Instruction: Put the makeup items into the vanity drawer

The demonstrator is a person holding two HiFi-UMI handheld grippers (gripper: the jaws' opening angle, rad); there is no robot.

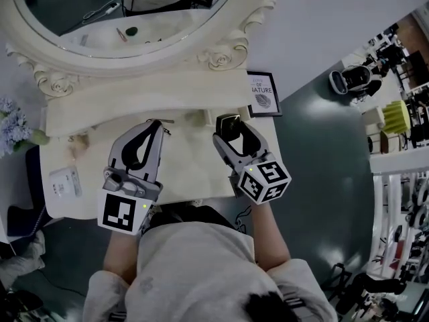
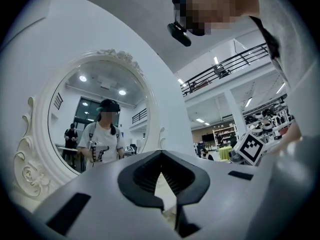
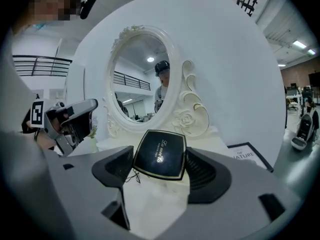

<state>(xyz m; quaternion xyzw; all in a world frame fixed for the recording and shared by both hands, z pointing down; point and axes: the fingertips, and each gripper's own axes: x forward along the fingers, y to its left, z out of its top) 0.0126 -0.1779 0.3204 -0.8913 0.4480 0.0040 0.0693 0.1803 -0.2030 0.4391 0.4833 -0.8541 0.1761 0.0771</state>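
My right gripper (image 1: 230, 129) is shut on a black square compact (image 1: 229, 122) with gold trim, held just above the cream vanity top (image 1: 191, 173). In the right gripper view the compact (image 3: 160, 155) sits tilted between the dark pads (image 3: 207, 170), in front of the oval mirror (image 3: 140, 79). My left gripper (image 1: 156, 123) hovers beside it over the vanity top, with its tips together and nothing between them. In its own view the left gripper (image 2: 161, 156) points at the mirror (image 2: 100, 129). No drawer shows in any view.
A white flat pack (image 1: 64, 182) lies at the vanity's left end, with a small pale item (image 1: 79, 143) behind it. Blue flowers (image 1: 13, 126) stand at the far left. A framed print (image 1: 263, 94) leans at the back right. The ornate mirror frame (image 1: 221, 58) rises behind.
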